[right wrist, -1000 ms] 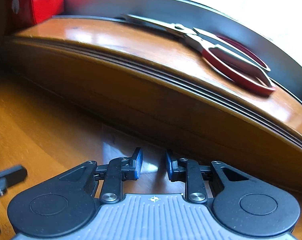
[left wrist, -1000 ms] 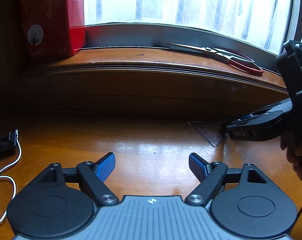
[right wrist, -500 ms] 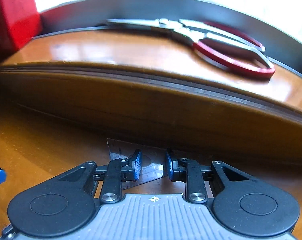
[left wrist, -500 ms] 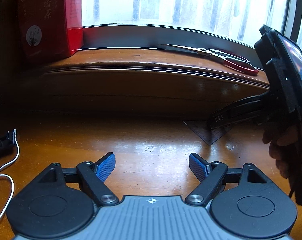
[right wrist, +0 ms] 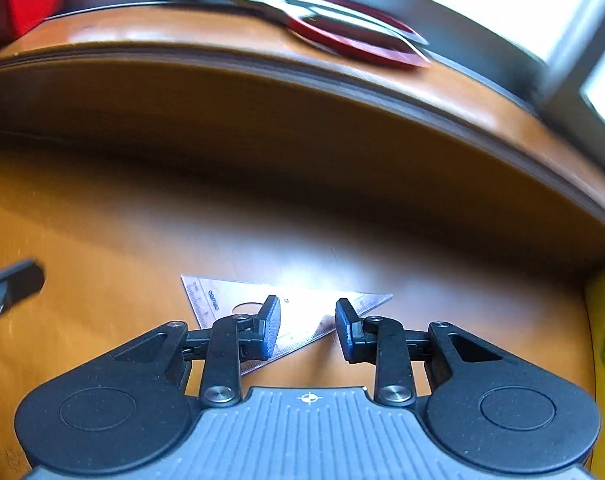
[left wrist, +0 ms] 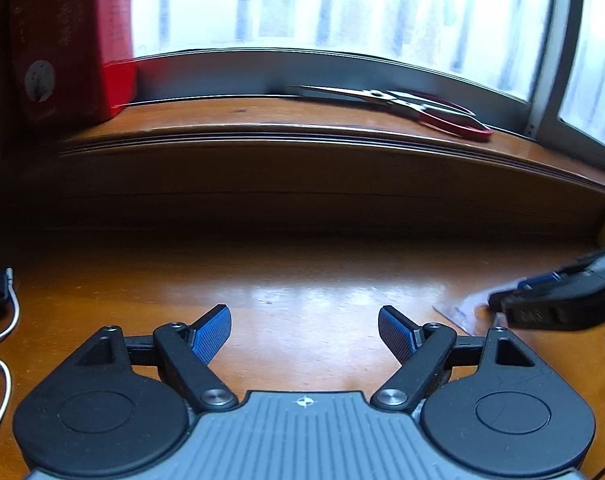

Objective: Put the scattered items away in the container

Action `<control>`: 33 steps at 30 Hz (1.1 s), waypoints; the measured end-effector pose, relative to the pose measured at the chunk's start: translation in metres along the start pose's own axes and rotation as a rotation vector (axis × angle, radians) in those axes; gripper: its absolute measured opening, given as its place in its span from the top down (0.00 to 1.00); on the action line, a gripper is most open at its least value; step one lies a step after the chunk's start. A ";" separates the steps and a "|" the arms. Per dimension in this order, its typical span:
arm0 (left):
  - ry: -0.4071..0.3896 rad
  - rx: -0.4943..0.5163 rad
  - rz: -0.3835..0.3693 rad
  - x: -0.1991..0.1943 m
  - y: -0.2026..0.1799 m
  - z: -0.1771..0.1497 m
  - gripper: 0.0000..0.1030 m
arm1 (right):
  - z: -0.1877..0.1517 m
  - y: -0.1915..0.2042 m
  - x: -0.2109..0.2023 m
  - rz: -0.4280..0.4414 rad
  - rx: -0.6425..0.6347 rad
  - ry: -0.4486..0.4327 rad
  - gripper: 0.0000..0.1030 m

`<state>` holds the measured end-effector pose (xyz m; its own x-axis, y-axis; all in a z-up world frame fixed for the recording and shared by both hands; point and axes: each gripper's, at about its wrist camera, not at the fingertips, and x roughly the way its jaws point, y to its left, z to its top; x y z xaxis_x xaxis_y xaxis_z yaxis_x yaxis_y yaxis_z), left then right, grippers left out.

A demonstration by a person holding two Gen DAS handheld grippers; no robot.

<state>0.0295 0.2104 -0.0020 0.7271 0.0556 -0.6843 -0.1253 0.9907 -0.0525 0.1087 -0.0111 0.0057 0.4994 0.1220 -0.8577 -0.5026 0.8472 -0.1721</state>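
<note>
Clear plastic, faintly tinted, the set square lies flat on the wooden table at 6 o'clock in our right wrist view, a ruled scale along its edges and a small printed word we cannot read. Our right gripper hovers over it, fingers parted and empty. Our left gripper has its fingers spread wide, holding nothing. Red-handled scissors rest on the windowsill at 1 o'clock.
</note>
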 end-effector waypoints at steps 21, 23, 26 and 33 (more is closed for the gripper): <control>0.052 0.435 -0.416 -0.032 -0.175 -0.069 0.21 | -0.198 -0.101 -0.089 -0.088 0.442 0.073 0.55; 0.063 0.456 -0.426 -0.033 -0.191 -0.076 0.24 | -0.205 -0.109 -0.094 -0.114 0.441 0.061 0.53; 0.095 0.489 -0.467 -0.039 -0.212 -0.089 0.30 | -0.227 -0.122 -0.102 -0.124 0.461 0.042 0.52; 0.095 0.555 -0.476 -0.051 -0.252 -0.115 0.43 | -0.271 -0.144 -0.120 -0.071 0.516 -0.033 0.50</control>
<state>-0.0536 -0.0564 -0.0382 0.5524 -0.3824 -0.7407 0.5678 0.8232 -0.0015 -0.0699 -0.2880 0.0021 0.5458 0.0643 -0.8354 -0.0574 0.9976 0.0393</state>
